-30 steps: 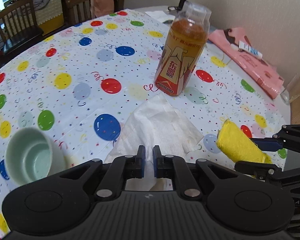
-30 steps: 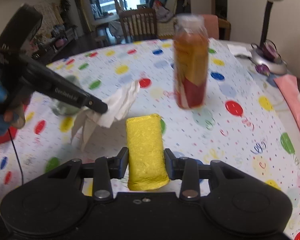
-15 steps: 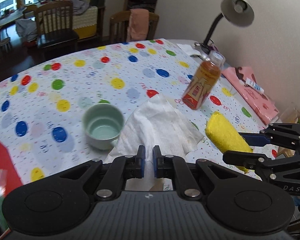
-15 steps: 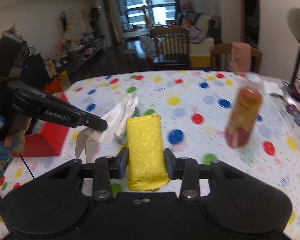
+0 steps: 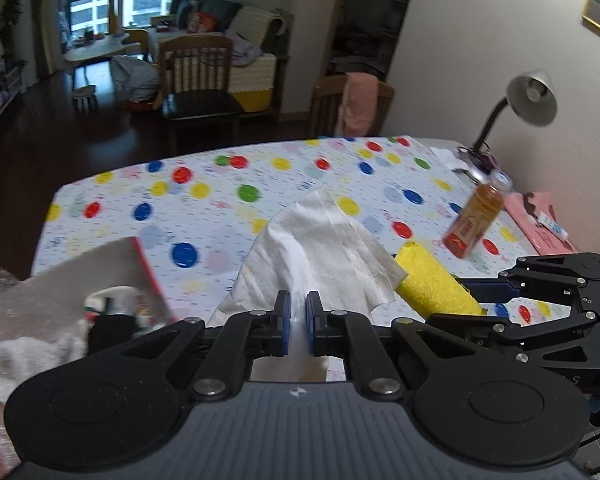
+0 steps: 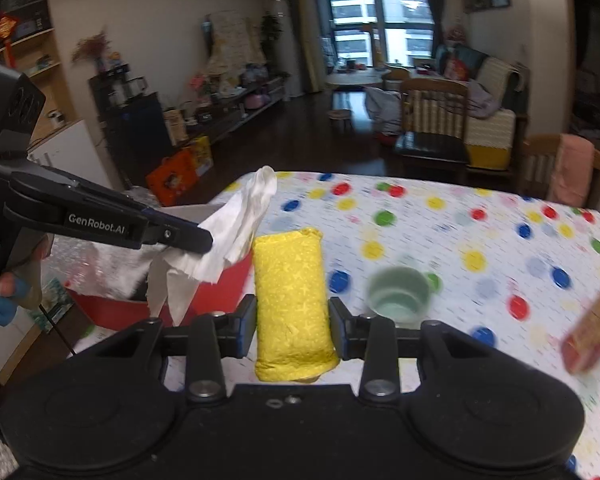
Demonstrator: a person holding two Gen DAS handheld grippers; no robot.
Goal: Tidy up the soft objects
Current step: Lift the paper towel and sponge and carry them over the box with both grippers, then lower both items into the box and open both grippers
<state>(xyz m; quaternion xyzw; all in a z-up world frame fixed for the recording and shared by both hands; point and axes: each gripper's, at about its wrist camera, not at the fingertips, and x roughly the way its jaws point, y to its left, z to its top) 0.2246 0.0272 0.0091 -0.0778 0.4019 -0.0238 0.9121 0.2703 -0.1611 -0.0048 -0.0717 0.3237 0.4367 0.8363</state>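
Left gripper (image 5: pixel 296 316) pinched shut on the tissue (image 5: pixel 320 240); right gripper (image 6: pixel 292 320) squeezed on the sponge (image 6: pixel 290 300), both up in the air above the table (image 6: pixel 440 216). Red box (image 6: pixel 228 280) close by on the left. Could snag or rip the floppy tissue on the box edge, or drop it beside the box if let go too soon.
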